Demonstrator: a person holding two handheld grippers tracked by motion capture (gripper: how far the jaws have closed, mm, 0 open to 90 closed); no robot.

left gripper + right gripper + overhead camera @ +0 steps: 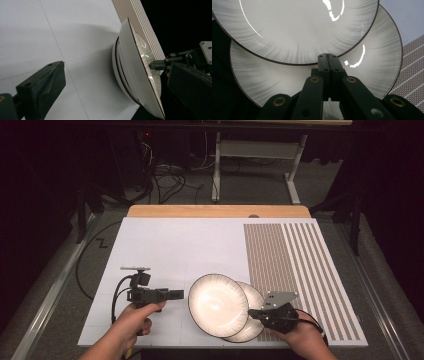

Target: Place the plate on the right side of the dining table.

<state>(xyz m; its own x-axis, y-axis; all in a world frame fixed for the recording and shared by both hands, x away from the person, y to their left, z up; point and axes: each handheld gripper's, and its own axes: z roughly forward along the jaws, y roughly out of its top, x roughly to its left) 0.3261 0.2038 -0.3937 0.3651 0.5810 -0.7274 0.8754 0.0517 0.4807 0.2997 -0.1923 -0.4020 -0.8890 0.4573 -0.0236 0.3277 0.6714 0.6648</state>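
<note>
1. Here the right claw is clenched: in the right gripper view its two black jaws stand pressed together at the rim of the upper plate, tips right at the dark edge. From the left gripper view the same tips pinch that rim, so the right claw grasps the upper plate.
2. The upper plate is tilted, its near-right edge lifted while its other side leans on the lower plate beneath. In the high view the upper plate overlaps the lower plate, which lies flat on the bench near its front edge.
3. The left claw is released: in the left gripper view its jaws stand wide apart with nothing between them, one at the lower left, the other at the right edge. It hovers level, pointing toward the plates, just beside them but apart.
4. Count: two plates, both pale with a grey brushed border and a thin dark rim; two claws, one in each hand.
5. Around them: a white sheet covers most of the bench, and a striped mat lies on the right part, just beside the plates. A bare wooden strip runs along the far edge.
6. Beyond the bench, cables lie on the floor near a white frame. Between the left claw and the plates only bare white sheet lies.
</note>
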